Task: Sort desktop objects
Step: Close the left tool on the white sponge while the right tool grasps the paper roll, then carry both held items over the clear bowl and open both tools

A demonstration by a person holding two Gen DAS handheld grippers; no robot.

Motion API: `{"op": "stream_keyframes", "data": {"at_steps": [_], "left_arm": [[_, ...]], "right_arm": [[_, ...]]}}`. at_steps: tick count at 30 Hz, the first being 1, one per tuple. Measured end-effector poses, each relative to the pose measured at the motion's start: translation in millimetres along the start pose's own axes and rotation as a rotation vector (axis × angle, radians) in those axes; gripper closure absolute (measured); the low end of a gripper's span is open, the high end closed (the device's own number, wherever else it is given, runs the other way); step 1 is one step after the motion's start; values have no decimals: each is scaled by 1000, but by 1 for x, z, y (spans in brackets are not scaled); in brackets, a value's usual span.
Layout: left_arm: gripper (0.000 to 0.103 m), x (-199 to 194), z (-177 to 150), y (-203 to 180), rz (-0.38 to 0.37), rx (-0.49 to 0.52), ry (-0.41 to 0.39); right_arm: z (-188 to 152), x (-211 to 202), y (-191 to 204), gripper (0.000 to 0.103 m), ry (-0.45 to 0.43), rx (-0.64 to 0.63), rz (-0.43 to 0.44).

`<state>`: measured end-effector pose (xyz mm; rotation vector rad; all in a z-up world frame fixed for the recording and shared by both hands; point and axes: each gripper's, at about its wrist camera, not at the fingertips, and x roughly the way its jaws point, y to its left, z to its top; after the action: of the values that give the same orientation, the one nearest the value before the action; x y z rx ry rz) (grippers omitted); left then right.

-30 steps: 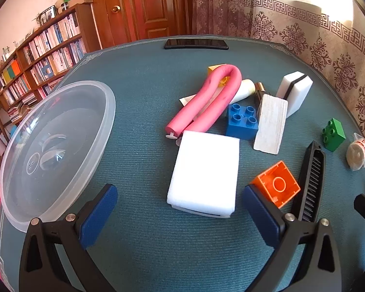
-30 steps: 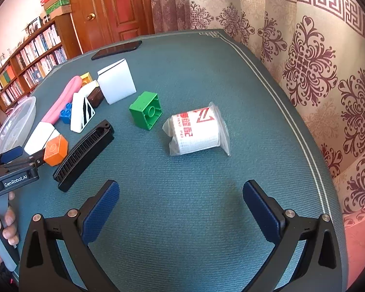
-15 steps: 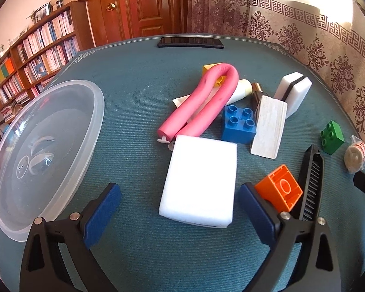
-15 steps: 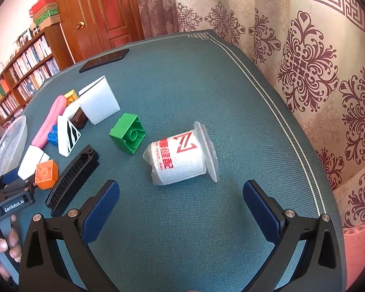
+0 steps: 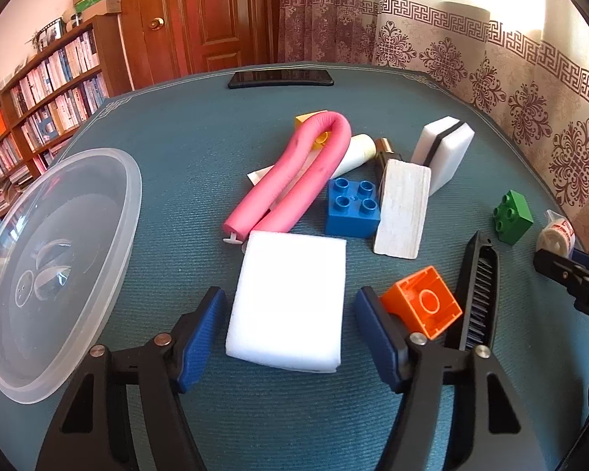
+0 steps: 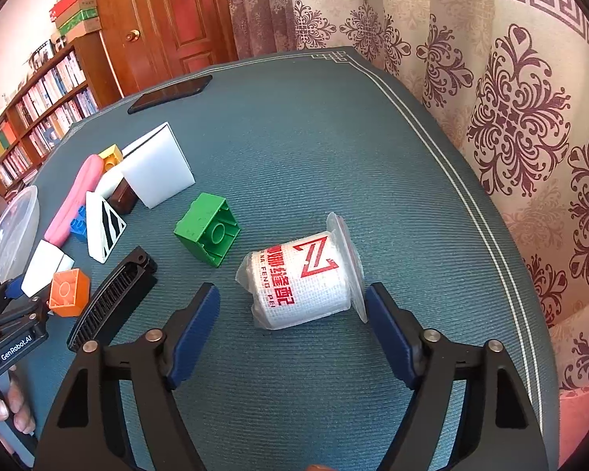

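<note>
My left gripper (image 5: 288, 324) is open and straddles the near end of a white sponge block (image 5: 288, 298) lying flat on the teal cloth. Its pads stand a little off the block's sides. My right gripper (image 6: 292, 324) is open too, its fingers on either side of a wrapped white roll with red print (image 6: 300, 280), the right pad close to the wrapper's flange. An orange brick (image 5: 422, 306) and a black comb (image 5: 477, 294) lie just right of the left gripper. A green brick (image 6: 208, 229) sits left of the roll.
A clear plastic bowl (image 5: 55, 259) stands at the left. A pink foam roller (image 5: 294, 180), blue brick (image 5: 353, 206), yellow brick (image 5: 312, 119), white tube (image 5: 357, 151) and two more white blocks (image 5: 443, 153) crowd the middle. A phone (image 5: 280, 77) lies at the far edge.
Both grippers moved forward and down: the left now brackets the white sponge block, the right now brackets the wrapped roll. Nothing on the table has shifted.
</note>
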<state>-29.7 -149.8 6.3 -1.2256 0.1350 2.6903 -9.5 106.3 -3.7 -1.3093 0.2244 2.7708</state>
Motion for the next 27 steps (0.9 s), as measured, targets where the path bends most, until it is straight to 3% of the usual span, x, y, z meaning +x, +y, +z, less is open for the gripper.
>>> {"op": "stream_keyframes", "data": {"at_steps": [2,4,7,17,27], "left_arm": [[42,-1,0,-1,-1,5,-4],[49,-2,0,-3,-4,8,-8],[54,-3,-1,-3,0,7,-11],[55,-14,-6,-1,-11,-9,-15],[55,-45,-8,8,-5,-34,-76]], "right_arm": [[0,-1,-1,33,-2,-3,-7],[-1,-2,-3,47,-6,-4,-18],[-1,-4,-5,55,-9,-2,-17],[-5,-15,-6,58,-27,15,-12],[-2,-31,13,58,-57,-11,26]]}}
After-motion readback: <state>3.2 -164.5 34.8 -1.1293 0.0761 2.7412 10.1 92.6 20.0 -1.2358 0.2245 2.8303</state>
